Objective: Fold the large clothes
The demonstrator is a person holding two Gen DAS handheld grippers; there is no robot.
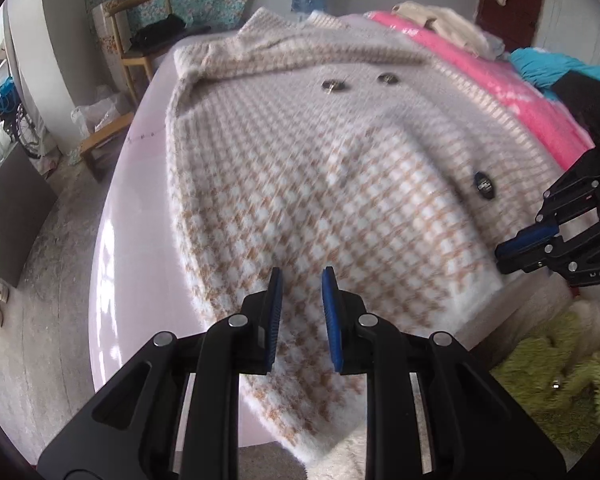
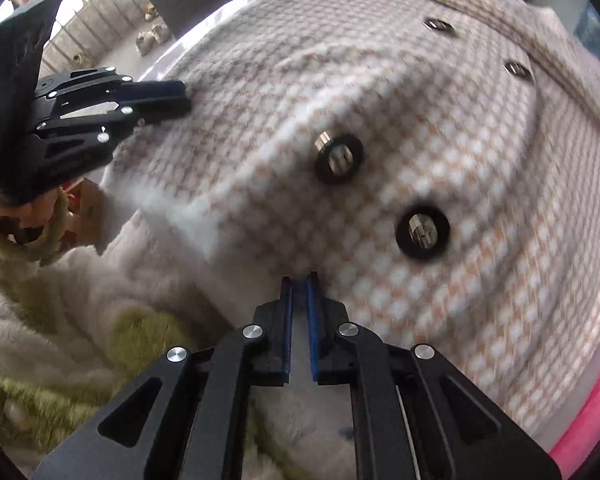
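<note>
A fluffy beige-and-white houndstooth coat [image 1: 300,152] lies spread on a pale pink bed, collar at the far end, dark round buttons down its front. It fills the right wrist view [image 2: 420,140]. My left gripper [image 1: 302,280] is open, its blue pads just above the coat's near hem with nothing between them. My right gripper [image 2: 300,280] is nearly shut at the coat's near edge, a narrow gap between its pads; whether it pinches fabric is unclear. It shows at the right of the left wrist view [image 1: 512,252].
A green and cream fluffy garment [image 1: 560,380] lies at the near right. A pink blanket [image 1: 500,80] and a clothes pile [image 1: 440,20] lie on the far right. A wooden chair [image 1: 140,40] stands beyond the bed. A dark board [image 1: 12,216] leans at left.
</note>
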